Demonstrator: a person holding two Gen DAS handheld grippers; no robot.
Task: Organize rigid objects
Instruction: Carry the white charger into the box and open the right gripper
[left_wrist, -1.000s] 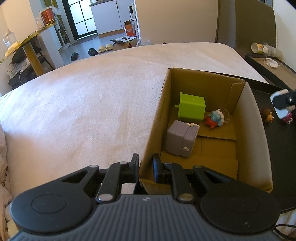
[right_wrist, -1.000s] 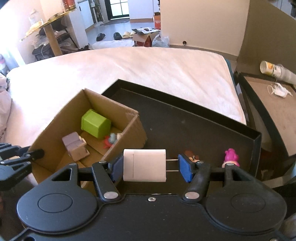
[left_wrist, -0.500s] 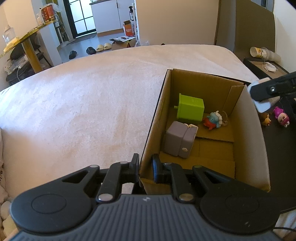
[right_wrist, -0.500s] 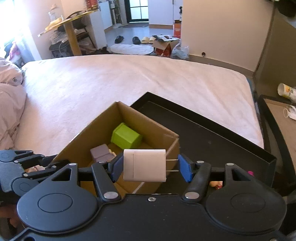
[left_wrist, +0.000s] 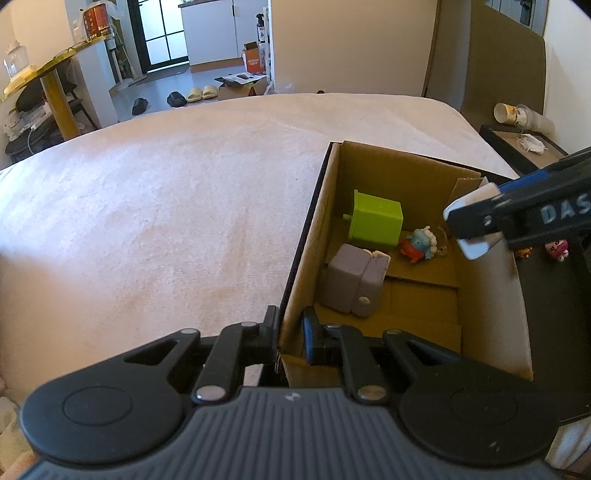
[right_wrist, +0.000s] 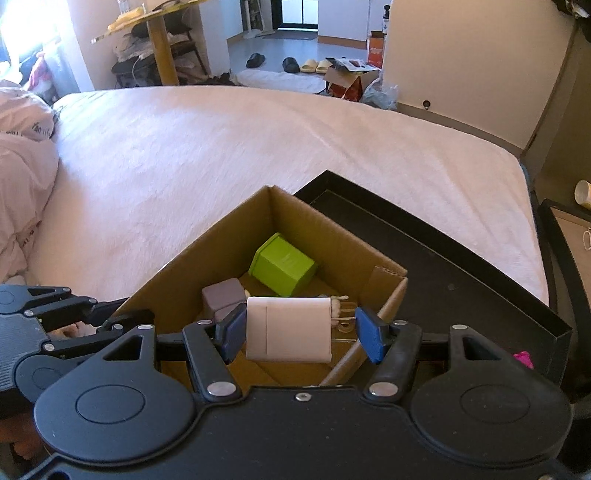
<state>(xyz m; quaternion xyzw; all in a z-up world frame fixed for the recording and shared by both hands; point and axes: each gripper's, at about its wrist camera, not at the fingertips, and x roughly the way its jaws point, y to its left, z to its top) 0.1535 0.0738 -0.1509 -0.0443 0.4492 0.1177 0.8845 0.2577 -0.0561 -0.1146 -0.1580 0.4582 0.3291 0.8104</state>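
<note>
A cardboard box (right_wrist: 343, 254) sits at the corner of a black tray (right_wrist: 461, 258) on a bed, its near wall clenched in the left gripper (left_wrist: 290, 334), while the right gripper (right_wrist: 301, 330) hovers over the box grasping a white charger (right_wrist: 288, 328) end to end, one pad on its body, the other on its prongs. Released from this height, the charger could bounce off the green cube (right_wrist: 282, 265), the grey block (right_wrist: 223, 297) or the small figurine (left_wrist: 419, 243) inside. The prong-tip grip also looks prone to slipping and letting the charger twist.
</note>
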